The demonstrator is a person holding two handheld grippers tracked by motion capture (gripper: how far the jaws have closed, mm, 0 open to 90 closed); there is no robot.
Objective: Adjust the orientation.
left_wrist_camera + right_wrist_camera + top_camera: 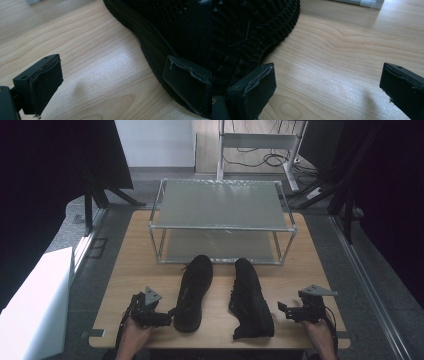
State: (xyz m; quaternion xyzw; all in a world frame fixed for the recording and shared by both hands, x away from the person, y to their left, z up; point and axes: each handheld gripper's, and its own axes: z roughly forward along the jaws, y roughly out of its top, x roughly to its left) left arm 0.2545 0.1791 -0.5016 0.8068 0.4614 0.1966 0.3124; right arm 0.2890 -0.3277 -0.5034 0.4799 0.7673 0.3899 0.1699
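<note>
Two black shoes lie between wide-open grippers: left shoe (194, 292) against the left gripper (159, 318) jaw, right shoe (250, 299) beside the right gripper (284, 311).

Two black mesh-knit shoes, left shoe (193, 292) and right shoe (250, 299) with a ridged black sole, on a pale wood-grain surface (220, 320); grey metal rack (222, 222) far behind.

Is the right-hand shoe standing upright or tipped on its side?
Tipped on its side: the right shoe shows its treaded sole facing the right gripper, while the left shoe sits upright.
</note>
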